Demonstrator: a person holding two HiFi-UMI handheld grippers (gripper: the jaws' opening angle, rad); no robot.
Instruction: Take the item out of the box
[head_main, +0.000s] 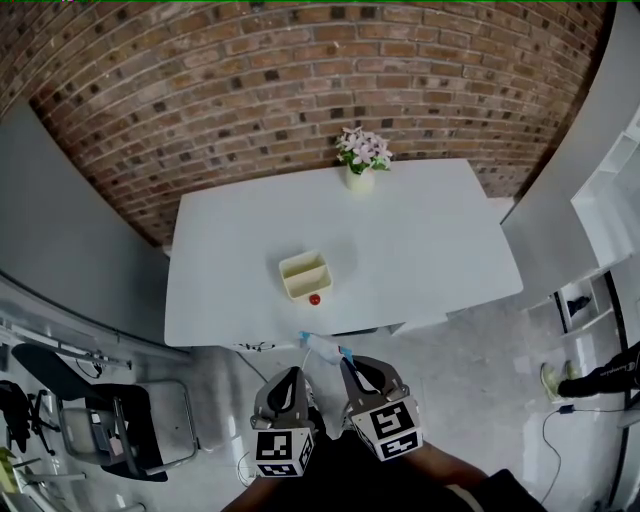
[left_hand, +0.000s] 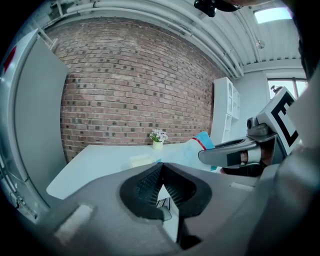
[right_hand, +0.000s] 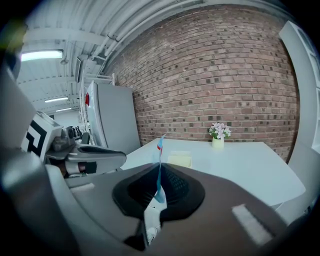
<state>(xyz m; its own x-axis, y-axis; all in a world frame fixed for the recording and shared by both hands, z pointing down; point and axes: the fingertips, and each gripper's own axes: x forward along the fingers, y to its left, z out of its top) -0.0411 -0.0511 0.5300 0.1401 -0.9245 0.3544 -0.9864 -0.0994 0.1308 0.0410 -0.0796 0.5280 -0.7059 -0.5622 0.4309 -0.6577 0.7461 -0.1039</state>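
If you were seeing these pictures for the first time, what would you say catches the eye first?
A white table stands before a brick wall, with a small yellow box near its front edge, a red thing beside the box and a pot of flowers at the far edge. Nearer the camera, the right gripper is shut on a blue and white packet; the left gripper is shut and empty.

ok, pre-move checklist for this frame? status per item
1. Right gripper shut on thin blue-and-white packet with red stripe: ok.
2. Left gripper empty, jaws together: ok.
3. Cream two-compartment box upright on white table: ok.
4. Box emptied: cannot tell; small red object lies on the table beside it.
5. Grippers over the table: not ok, both short of its near edge.
6. Pot of pink flowers apart from box: ok.
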